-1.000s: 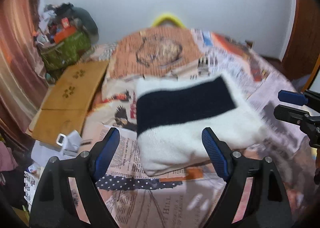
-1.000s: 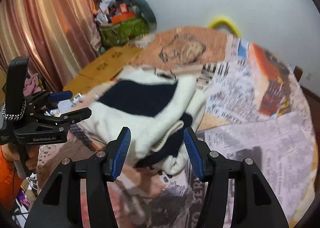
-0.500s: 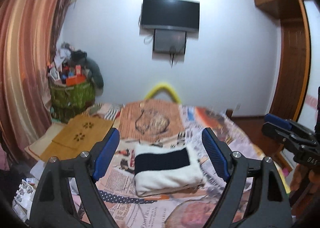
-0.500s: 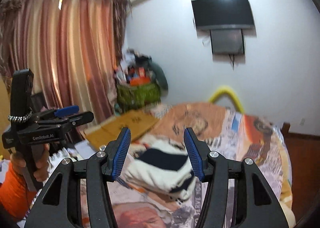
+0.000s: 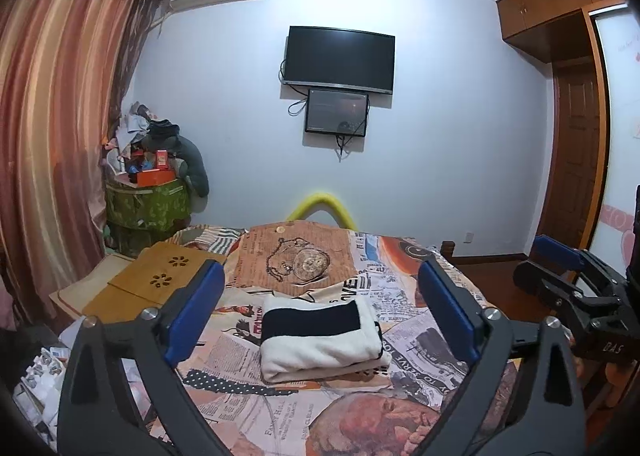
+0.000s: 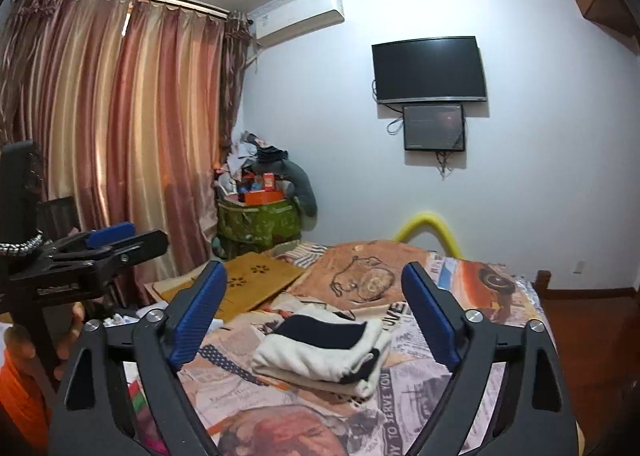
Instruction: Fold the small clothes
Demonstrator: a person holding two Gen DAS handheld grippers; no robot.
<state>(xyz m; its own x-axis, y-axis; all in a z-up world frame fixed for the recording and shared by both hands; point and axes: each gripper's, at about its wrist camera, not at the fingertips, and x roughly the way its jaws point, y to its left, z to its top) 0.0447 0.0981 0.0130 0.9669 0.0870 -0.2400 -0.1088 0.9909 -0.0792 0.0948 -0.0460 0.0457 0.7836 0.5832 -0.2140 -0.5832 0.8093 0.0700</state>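
A folded white garment with a dark navy band (image 5: 320,336) lies flat on the newspaper-print bed cover (image 5: 404,320). It also shows in the right wrist view (image 6: 324,352). My left gripper (image 5: 320,316) is open and empty, held well back from and above the garment. My right gripper (image 6: 316,320) is open and empty too, also pulled back. The right gripper shows at the right edge of the left wrist view (image 5: 576,284). The left gripper shows at the left of the right wrist view (image 6: 100,252).
A wooden lap tray (image 5: 160,280) lies at the bed's left side. A green basket piled with clutter (image 5: 148,200) stands by the curtain (image 5: 52,144). A television (image 5: 340,58) hangs on the far wall. A wardrobe and door (image 5: 576,160) are at right.
Both grippers have pulled back and up from the folded garment, which now looks small and far. The garment lies where it was.
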